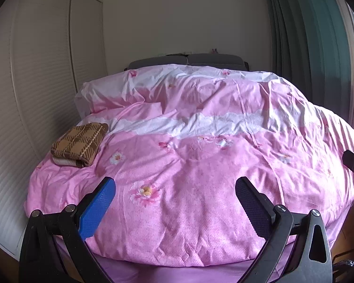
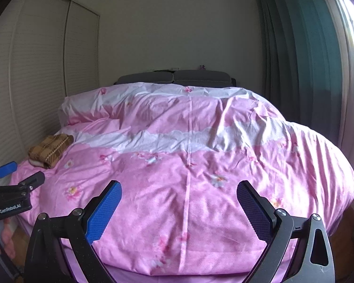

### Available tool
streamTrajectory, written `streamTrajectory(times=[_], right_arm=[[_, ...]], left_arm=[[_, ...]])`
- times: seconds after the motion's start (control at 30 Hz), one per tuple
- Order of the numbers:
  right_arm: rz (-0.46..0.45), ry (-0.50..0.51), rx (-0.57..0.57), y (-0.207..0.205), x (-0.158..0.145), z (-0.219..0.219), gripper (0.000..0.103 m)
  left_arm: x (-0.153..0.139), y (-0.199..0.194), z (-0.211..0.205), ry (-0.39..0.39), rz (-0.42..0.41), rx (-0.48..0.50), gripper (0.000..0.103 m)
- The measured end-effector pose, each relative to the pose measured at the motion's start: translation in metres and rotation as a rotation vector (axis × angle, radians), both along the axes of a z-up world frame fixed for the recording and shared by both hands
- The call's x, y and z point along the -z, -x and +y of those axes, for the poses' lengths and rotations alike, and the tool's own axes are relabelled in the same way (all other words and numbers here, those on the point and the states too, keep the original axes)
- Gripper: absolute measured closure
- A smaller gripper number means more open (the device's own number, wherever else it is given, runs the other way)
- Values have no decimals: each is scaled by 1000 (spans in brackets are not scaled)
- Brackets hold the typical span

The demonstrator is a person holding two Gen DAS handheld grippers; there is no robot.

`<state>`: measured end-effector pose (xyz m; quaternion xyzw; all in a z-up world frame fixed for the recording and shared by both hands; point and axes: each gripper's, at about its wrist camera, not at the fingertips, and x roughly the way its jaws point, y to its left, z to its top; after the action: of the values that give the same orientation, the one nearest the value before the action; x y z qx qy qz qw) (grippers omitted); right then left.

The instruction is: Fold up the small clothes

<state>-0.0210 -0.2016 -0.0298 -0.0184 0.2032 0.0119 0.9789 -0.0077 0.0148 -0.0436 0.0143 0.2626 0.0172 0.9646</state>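
Fingers of left gripper (image 1: 175, 208) and right gripper (image 2: 179, 212) spread wide, empty, above pink floral quilt (image 1: 200, 165). Only the right view shows "GenRobot.AI" lettering (image 2: 10, 208); folded brown plaid cloth (image 1: 80, 143) lies far left.

Both cameras looked from the foot of the bed (image 1: 224, 273) toward the headboard (image 2: 174, 76), close above the pink floral duvet (image 1: 188, 165). The left wrist view sat further left, nearer the folded plaid cloth (image 1: 80, 143); the right wrist view sat beside it, catching the left gripper (image 2: 18, 172) at its edge. Both shared the duvet, wardrobe doors (image 2: 35, 70) and green curtain (image 1: 313, 42).
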Motion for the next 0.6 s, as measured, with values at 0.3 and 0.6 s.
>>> streamTrajectory(times=[0.3, 0.6], right_arm=[[10, 7, -6, -1, 3, 4, 4], [0, 6, -4, -1, 2, 1, 4]], left_arm=[[5, -2, 4, -7, 11, -1, 0], [7, -3, 5, -16, 9, 1, 0]])
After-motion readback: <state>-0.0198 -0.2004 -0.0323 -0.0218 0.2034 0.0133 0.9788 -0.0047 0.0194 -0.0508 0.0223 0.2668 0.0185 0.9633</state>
